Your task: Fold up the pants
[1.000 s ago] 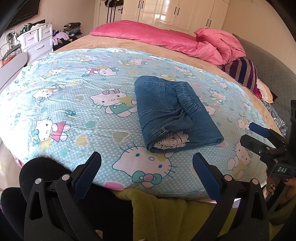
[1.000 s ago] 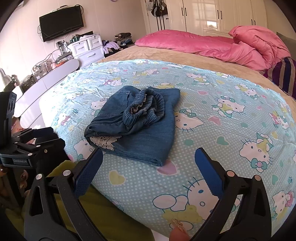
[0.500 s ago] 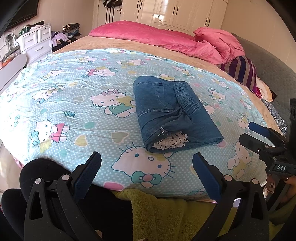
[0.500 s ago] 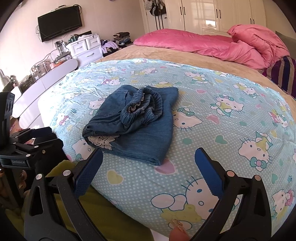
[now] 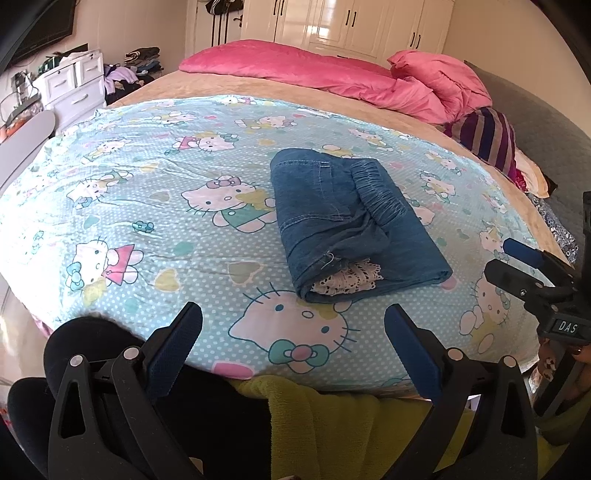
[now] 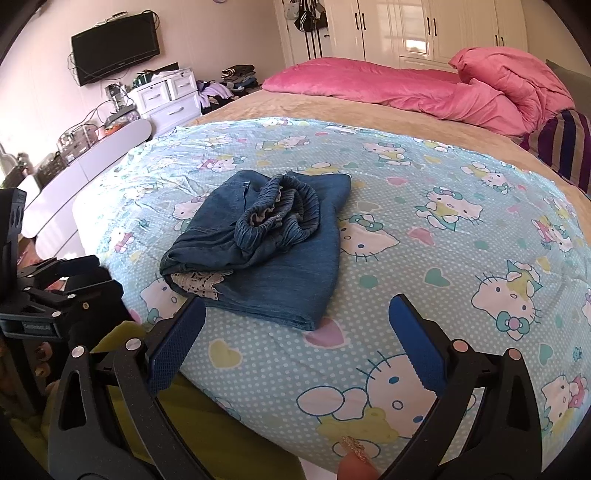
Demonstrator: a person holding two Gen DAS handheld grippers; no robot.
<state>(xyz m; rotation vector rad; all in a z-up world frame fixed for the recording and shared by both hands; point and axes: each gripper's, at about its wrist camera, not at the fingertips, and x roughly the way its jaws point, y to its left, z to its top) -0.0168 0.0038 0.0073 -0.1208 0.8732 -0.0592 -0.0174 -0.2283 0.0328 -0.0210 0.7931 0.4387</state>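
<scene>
Left gripper (image 5: pixel 293 330) unmoved, spread, short of folded pants (image 5: pixel 347 225).

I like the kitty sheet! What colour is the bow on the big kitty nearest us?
Teal with a pink centre; the bow shows best in the left wrist view.

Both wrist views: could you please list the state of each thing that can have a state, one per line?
Denim pants: folded into a compact bundle, lying on the cartoon-cat sheet, held by nothing; lace trim shows at the near end.
Left claw: open, empty, short of the pants.
Right claw: open, empty, near the bundle's edge.
Wardrobe doors: closed.
TV: screen dark.
Pink duvet: bunched at the bed's far end.
</scene>
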